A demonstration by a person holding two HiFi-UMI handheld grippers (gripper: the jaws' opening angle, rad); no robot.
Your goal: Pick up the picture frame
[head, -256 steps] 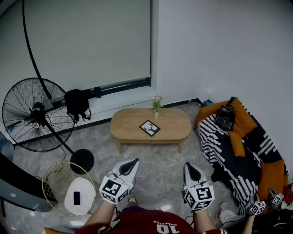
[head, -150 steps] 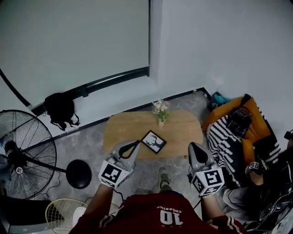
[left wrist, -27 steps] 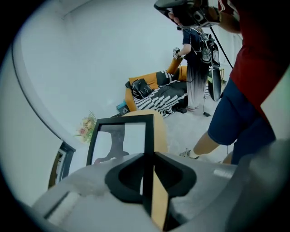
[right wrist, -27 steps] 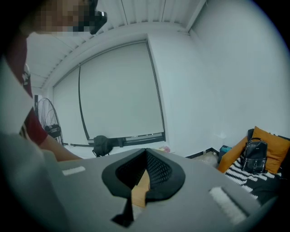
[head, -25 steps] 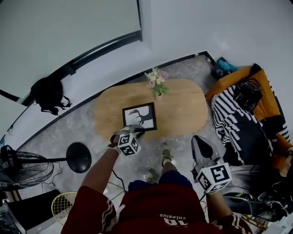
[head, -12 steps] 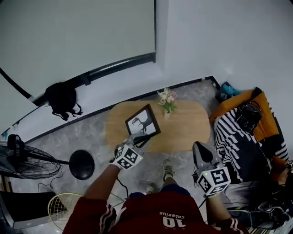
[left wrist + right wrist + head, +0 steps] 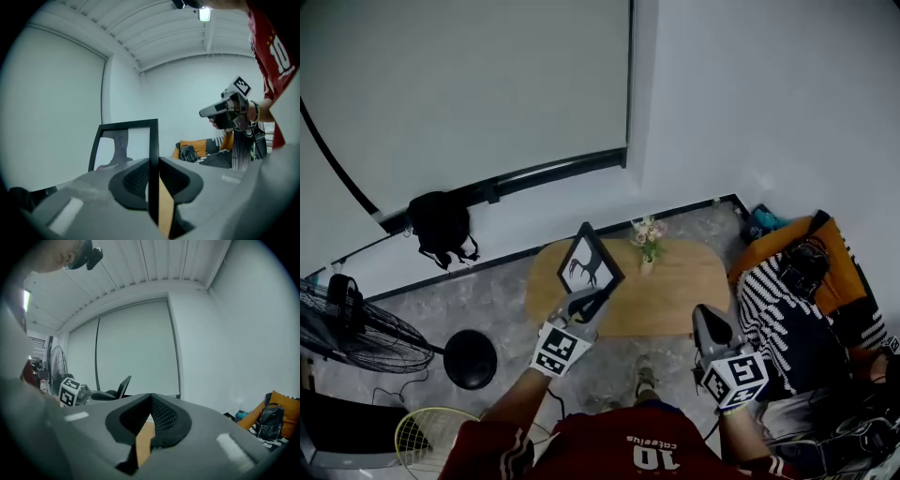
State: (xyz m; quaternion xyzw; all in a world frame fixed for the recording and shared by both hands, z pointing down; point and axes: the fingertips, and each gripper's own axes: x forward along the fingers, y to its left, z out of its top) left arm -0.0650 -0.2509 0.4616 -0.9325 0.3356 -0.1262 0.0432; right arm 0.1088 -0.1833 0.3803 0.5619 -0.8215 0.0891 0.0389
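The black picture frame (image 7: 589, 262) with a dark animal print is up in the air above the oval wooden table (image 7: 684, 286), tilted on edge. My left gripper (image 7: 594, 298) is shut on its lower border. In the left gripper view the frame (image 7: 127, 140) stands upright, its right edge pinched between the pads (image 7: 136, 178) of the left gripper (image 7: 153, 165). My right gripper (image 7: 705, 317) hangs before the table's front edge, shut, with nothing in it; its tips meet in the right gripper view (image 7: 151, 397), where the frame (image 7: 124, 384) shows at the left.
A small vase of flowers (image 7: 647, 246) stands on the table behind the frame. An orange sofa with a striped blanket (image 7: 797, 319) is at the right. A black bag (image 7: 441, 225), a floor fan (image 7: 356, 328) and a round stand base (image 7: 471, 358) are at the left.
The left gripper has lifted the frame off the table and tipped it from flat to nearly upright. The right gripper has risen a little, still shut.
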